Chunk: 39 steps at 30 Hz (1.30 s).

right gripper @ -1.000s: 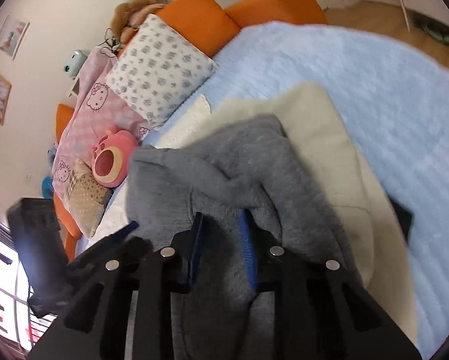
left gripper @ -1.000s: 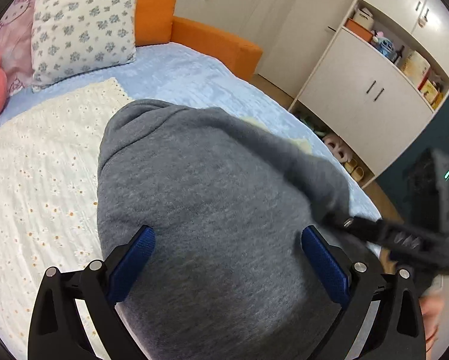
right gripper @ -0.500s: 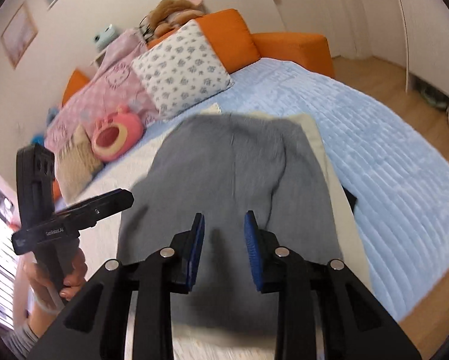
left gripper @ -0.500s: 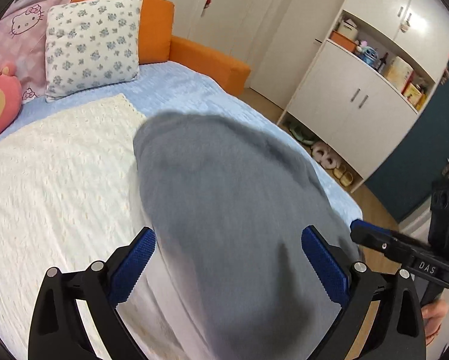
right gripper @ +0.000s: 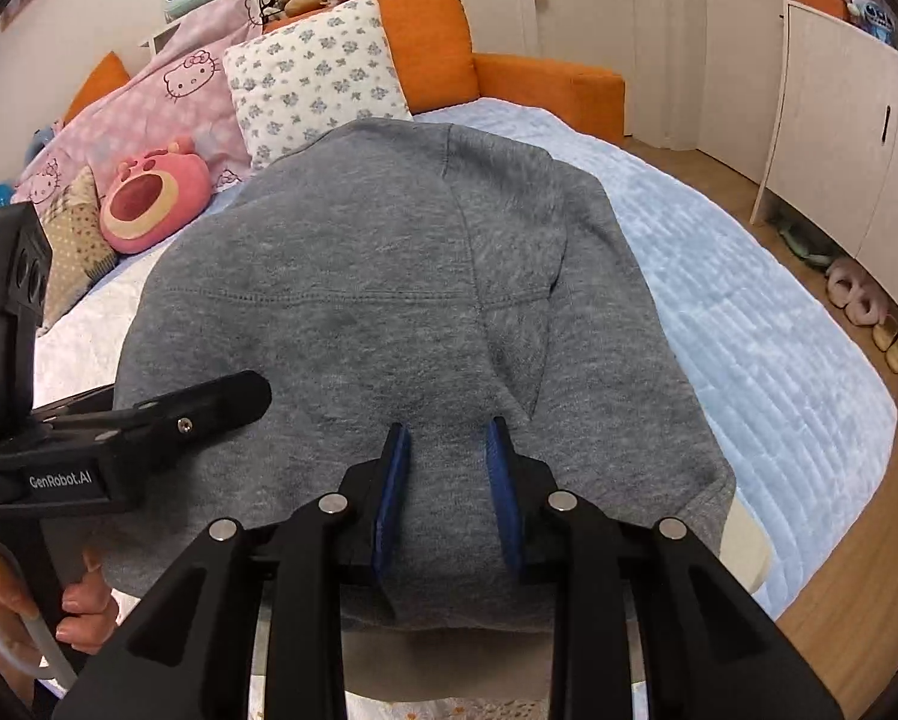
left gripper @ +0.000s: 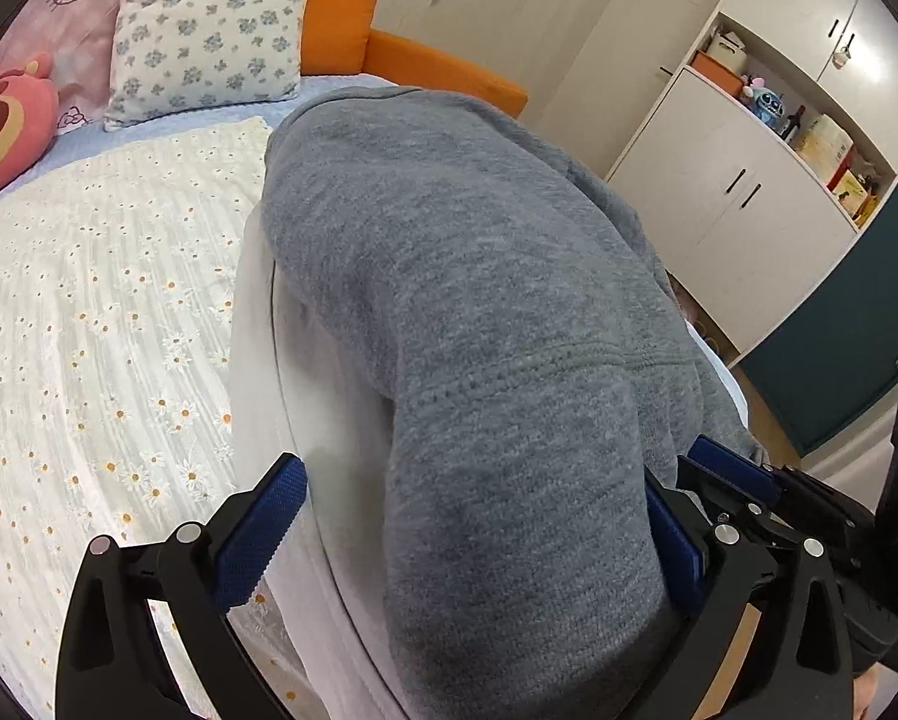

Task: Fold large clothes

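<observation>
The grey sweatshirt (left gripper: 479, 360) lay between the spread fingers of the left gripper (left gripper: 467, 534). The right gripper (right gripper: 446, 498) stood partly open over the sweatshirt's near hem.

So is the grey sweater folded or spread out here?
Folded over: the grey sweater lies doubled on the bed, a seam crossing its top layer.

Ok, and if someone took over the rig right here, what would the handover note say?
Left gripper: open, fingers wide either side of the grey sweatshirt at its near end.
Right gripper: fingers narrowly apart at the same near edge; grip unclear.
The sweatshirt lies on a pale cloth on the bed.
Done: roughly laid out. Left: all the folds.
</observation>
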Motion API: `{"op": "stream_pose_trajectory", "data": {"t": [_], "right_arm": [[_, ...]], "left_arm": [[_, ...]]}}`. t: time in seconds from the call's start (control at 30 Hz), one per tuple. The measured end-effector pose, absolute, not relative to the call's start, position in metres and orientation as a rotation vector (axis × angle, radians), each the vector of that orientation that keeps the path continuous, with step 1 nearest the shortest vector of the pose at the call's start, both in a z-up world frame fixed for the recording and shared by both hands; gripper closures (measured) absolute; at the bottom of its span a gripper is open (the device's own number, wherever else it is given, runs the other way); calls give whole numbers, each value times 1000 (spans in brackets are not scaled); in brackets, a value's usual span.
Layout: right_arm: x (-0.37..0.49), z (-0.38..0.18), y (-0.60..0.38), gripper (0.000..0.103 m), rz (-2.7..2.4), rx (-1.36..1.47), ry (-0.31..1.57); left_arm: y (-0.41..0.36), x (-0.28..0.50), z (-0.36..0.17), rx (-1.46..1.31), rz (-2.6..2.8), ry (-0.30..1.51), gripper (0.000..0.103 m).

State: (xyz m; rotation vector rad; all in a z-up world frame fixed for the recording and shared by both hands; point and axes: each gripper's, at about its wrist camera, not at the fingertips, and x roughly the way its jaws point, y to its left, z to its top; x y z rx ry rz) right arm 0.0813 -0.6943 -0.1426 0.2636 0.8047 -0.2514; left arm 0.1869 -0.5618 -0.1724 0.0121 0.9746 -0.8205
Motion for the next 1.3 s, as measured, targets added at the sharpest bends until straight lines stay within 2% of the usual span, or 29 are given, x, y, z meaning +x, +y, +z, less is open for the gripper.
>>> {"op": "stream_pose_trajectory", "data": {"t": [0.17, 0.3, 0.37, 0.4, 0.43, 0.5, 0.67, 0.87, 1.1, 1.3], "right_arm": [[65, -123, -689, 75, -249, 237, 755], [34, -94, -675, 73, -269, 208, 660], [12, -78, -663, 68, -277, 179, 595], [3, -71, -659, 58, -282, 168, 569], [-8, -65, -653, 38, -290, 155, 538], [-31, -51, -641, 11, -302, 127, 469], [-70, -32, -616, 9, -324, 101, 396], [-91, -43, -603, 6, -353, 62, 404], [-107, -77, -622, 6, -256, 152, 397], [-124, -104, -625, 6, -297, 108, 371]], "left_arm": [[-552, 167, -145, 59, -760, 909, 3], [-536, 124, -107, 164, -664, 692, 2], [-527, 104, -88, 183, -622, 597, 2], [-519, 90, -77, 185, -594, 539, 2], [-515, 81, -70, 184, -581, 508, 2], [-502, 58, -54, 187, -546, 436, 2], [-481, 24, -35, 190, -489, 356, 2], [-466, -1, -31, 182, -438, 341, 2], [-482, -20, -55, 200, -440, 336, 2], [-484, -35, -80, 143, -413, 307, 2]]}}
